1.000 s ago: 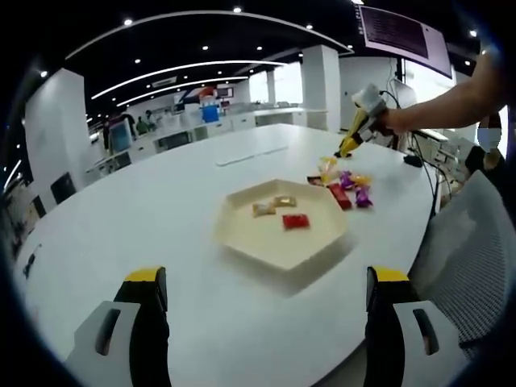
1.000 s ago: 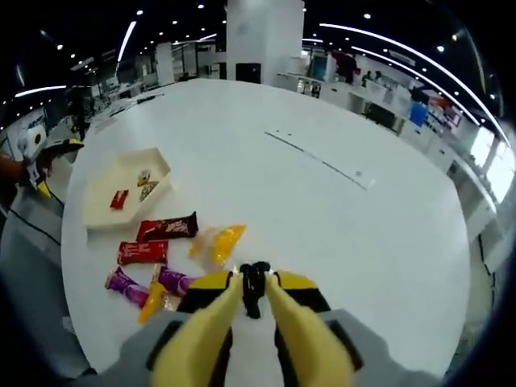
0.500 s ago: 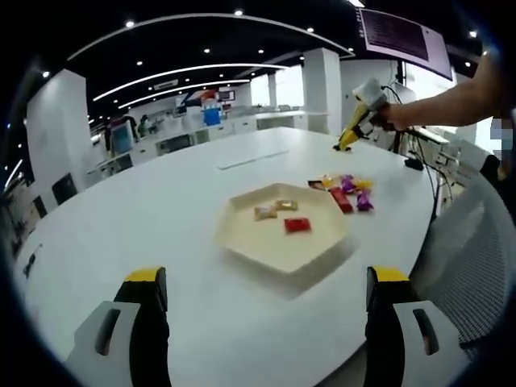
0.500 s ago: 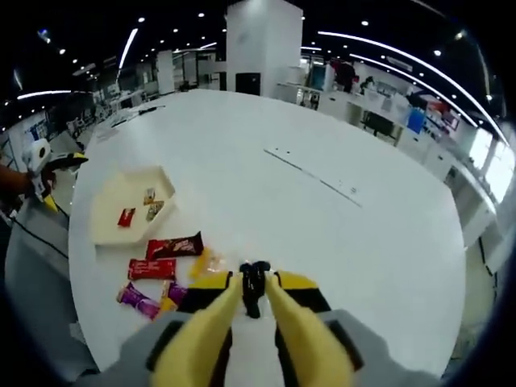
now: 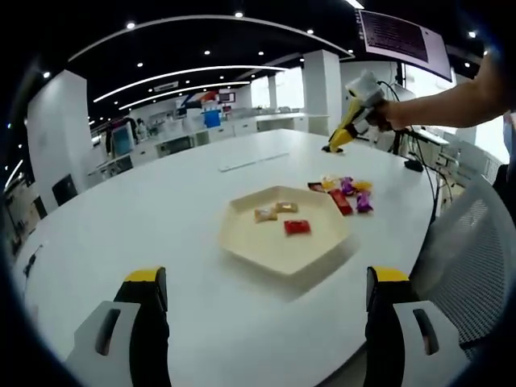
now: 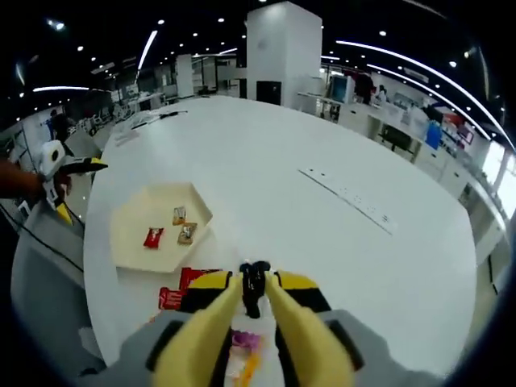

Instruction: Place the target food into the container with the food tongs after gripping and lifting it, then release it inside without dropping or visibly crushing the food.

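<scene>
Large white round table (image 5: 161, 210) sitting in open-plan office; cream hexagonal tray (image 5: 284, 234) w/ three sweets, wrapped candies (image 5: 343, 187) lying beside. Left gripper (image 5: 262, 310) spread; right gripper (image 6: 252, 284) pressed together, empty.

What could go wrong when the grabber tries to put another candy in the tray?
The right gripper is shut on something small and dark I can't make out; if that is food, squeezing harder might crush it. The loose snacks lie bunched together beside the tray, so a grab could pinch two at once or push one toward the table edge. The tray is shallow, with three sweets inside, so a drop from high up might bounce out.
</scene>
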Motion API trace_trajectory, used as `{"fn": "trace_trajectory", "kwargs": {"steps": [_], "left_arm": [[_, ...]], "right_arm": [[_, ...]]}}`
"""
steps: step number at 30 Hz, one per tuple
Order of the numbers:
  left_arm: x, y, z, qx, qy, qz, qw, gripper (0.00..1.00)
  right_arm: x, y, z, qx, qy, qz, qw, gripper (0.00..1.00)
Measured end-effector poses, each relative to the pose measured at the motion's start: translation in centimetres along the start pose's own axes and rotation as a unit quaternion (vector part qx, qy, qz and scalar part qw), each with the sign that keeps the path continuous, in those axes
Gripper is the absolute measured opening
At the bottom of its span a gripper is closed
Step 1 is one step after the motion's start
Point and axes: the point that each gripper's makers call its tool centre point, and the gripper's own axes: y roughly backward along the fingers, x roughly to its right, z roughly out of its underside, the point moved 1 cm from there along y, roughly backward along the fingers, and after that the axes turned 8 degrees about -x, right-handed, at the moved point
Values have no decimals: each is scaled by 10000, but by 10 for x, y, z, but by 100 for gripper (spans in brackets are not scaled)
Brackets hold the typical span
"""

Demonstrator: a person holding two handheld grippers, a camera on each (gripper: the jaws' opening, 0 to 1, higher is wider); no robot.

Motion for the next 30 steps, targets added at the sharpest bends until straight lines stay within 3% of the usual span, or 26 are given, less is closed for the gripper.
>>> {"fn": "trace_trajectory", "kwargs": {"steps": [8, 14, 30], "left_arm": [[0, 0, 0, -2, -19, -8, 10000, 99], [-1, 0, 0, -4, -12, -27, 10000, 99], [-2, 2, -2, 55, 8, -41, 10000, 99]], "right_arm": [[-40, -20, -32, 156, 249, -297, 9991, 19], [-63, -33, -45, 187, 402, -466, 9979, 19], [-114, -57, -63, 116, 786, -799, 9936, 20]]}}
